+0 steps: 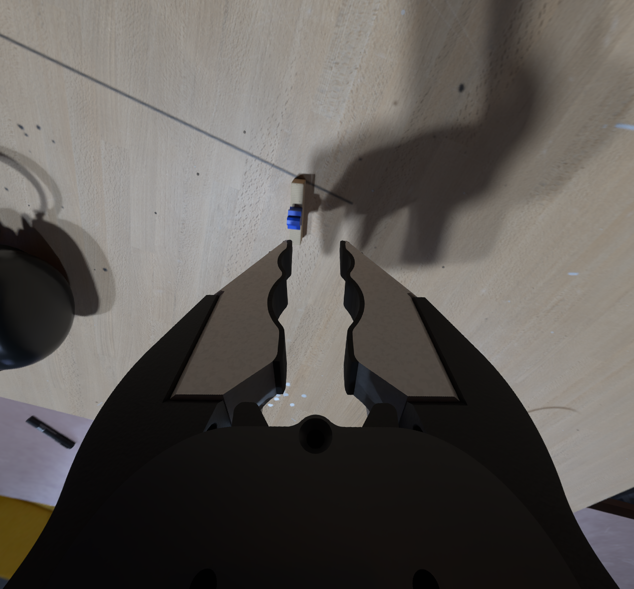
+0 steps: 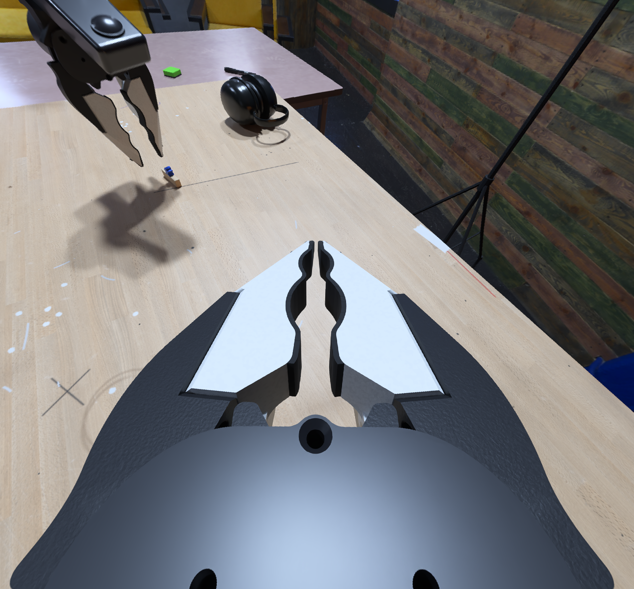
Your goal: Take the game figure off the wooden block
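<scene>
A small blue game figure [image 1: 293, 218] sits on a thin wooden block [image 1: 299, 195] on the light wooden table. In the right wrist view the figure [image 2: 168, 171] and block [image 2: 172, 179] lie far off at the upper left. My left gripper [image 1: 315, 244] is open and empty, hovering just above and short of the figure; it also shows in the right wrist view [image 2: 151, 159], tips pointing down at the block. My right gripper [image 2: 315, 244] is shut and empty, well away over the table's near part.
Black ear defenders [image 2: 252, 100] lie on the table beyond the block, also at the left edge of the left wrist view [image 1: 27, 301]. A green block [image 2: 172, 71] and a black pen [image 2: 240, 71] lie on a pinkish table behind. The table edge [image 2: 446, 250] runs on the right.
</scene>
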`<action>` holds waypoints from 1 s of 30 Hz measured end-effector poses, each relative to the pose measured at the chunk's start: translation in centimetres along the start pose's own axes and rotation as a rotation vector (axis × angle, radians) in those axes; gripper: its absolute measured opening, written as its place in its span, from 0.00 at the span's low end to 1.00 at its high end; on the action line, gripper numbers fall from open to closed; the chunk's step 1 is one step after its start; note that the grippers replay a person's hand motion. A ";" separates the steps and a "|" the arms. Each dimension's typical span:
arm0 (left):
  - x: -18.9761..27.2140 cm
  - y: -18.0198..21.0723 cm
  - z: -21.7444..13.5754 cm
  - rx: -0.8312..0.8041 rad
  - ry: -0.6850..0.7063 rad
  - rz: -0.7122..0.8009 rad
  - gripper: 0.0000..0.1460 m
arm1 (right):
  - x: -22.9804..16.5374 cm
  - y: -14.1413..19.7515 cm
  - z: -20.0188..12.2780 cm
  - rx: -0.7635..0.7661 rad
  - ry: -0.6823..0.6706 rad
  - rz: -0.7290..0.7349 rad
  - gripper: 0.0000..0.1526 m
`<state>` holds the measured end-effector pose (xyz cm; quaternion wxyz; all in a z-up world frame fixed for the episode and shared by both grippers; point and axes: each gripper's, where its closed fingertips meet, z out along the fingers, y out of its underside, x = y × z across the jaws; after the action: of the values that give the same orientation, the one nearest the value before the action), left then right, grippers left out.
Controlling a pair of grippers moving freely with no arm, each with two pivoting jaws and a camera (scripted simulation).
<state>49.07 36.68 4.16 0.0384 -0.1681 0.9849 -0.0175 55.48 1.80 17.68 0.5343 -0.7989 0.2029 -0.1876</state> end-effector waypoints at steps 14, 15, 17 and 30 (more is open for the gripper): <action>-1.3 0.0 0.1 -0.074 -0.089 0.024 0.22 | -0.3 0.0 0.1 0.008 -0.016 0.006 0.01; -0.8 -0.4 0.3 -0.057 -0.076 0.048 0.22 | -0.3 0.0 0.1 0.008 -0.017 0.006 0.01; -0.2 -1.4 0.8 -0.038 -0.055 0.070 0.21 | -0.4 0.0 0.2 0.007 -0.021 0.007 0.01; -0.3 -2.4 1.8 -0.052 -0.123 0.122 0.23 | -0.5 0.2 0.4 0.011 -0.035 0.018 0.01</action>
<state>50.28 34.52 2.51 0.0955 -0.1093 0.9892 0.0208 55.24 2.27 17.28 0.5438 -0.7972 0.1998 -0.1698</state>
